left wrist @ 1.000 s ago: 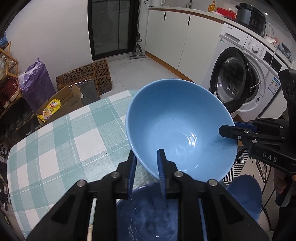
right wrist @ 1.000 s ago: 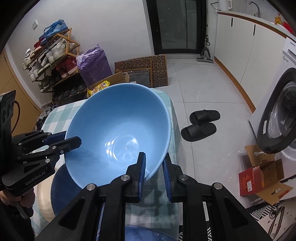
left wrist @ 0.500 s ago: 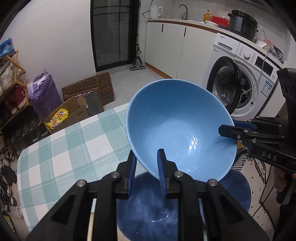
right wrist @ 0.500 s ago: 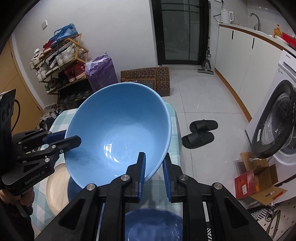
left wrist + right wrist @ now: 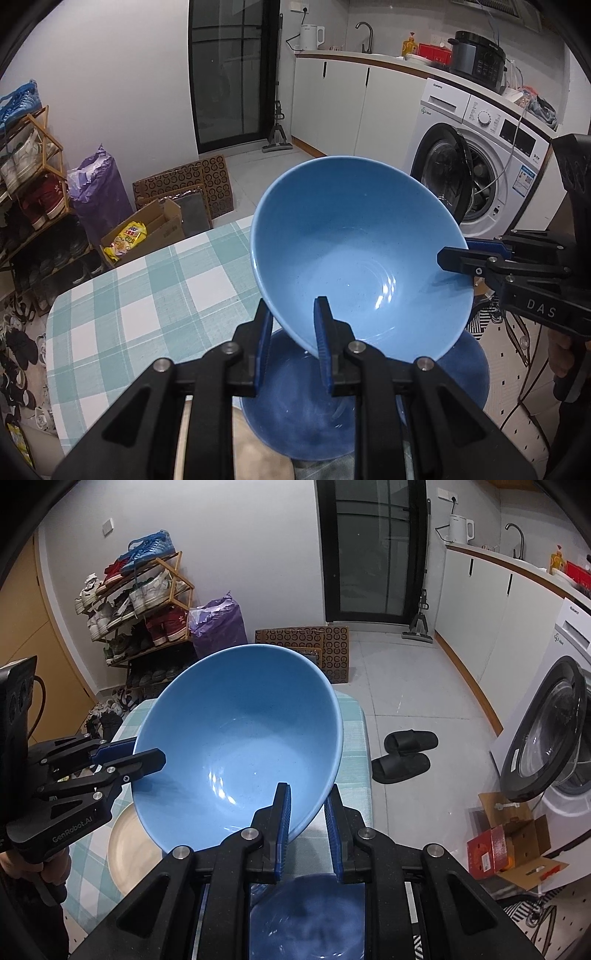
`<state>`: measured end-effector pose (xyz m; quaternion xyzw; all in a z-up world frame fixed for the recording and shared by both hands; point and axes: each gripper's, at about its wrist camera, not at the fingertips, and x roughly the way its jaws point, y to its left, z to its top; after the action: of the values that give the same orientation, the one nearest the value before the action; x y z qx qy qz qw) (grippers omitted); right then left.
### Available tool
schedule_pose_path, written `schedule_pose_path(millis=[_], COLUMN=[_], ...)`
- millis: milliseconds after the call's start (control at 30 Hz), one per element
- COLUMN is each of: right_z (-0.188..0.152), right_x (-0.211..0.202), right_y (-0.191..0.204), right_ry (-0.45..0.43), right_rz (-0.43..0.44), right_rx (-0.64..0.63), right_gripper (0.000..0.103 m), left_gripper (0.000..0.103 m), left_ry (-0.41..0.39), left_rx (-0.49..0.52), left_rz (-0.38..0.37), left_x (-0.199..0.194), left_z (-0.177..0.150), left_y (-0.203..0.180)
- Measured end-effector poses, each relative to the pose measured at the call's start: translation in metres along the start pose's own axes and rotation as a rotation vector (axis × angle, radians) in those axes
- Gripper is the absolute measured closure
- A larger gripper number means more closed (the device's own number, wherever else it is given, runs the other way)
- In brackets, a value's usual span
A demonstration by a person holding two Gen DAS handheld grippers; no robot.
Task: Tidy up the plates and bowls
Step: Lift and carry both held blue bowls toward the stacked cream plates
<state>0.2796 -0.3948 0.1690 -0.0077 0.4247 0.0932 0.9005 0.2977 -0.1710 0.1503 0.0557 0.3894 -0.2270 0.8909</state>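
A large light blue bowl [image 5: 354, 258] [image 5: 236, 746] hangs tilted above the table, held by two sides of its rim. My left gripper [image 5: 291, 332] is shut on the near rim in the left wrist view, one pad inside and one outside. It shows at the left [image 5: 147, 755] in the right wrist view. My right gripper [image 5: 308, 812] is shut on the opposite rim and reaches in from the right [image 5: 454, 258] in the left wrist view. Below sit a dark blue bowl [image 5: 306, 406] [image 5: 306, 915] and a beige plate [image 5: 129, 849].
The table wears a green checked cloth [image 5: 147, 295] [image 5: 354, 775]. Beyond its edge stand a washing machine [image 5: 480, 177] with its door ajar, black slippers [image 5: 406, 753], cardboard boxes [image 5: 147, 232] [image 5: 509, 842] and a shoe rack [image 5: 140, 602]. A hand grips each tool's handle.
Both grippers have risen with the light blue bowl between them. More of the dark blue bowl and the beige plate beneath now shows, and the room looks farther below.
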Motion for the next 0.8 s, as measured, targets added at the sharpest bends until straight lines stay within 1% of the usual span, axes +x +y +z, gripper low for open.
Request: schedule_pose_path(millis=[267,800], right_z=[-0.008,-0.024], right_x=[-0.008,-0.001], right_y=[0.019,0.04], right_ry=[-0.007,0.016], right_rz=[0.018,0.045], right_rx=[-0.022,-0.056], right_gripper=[0.084,0.084], left_gripper=[0.082,0.082], left_ry=[0.0,-0.002], left_rx=[-0.014,-0.035], left_rz=[0.008,0.029], left_x=[-0.011,-0.022], left_z=[-0.015,-0.043], left_y=[0.007,0.014])
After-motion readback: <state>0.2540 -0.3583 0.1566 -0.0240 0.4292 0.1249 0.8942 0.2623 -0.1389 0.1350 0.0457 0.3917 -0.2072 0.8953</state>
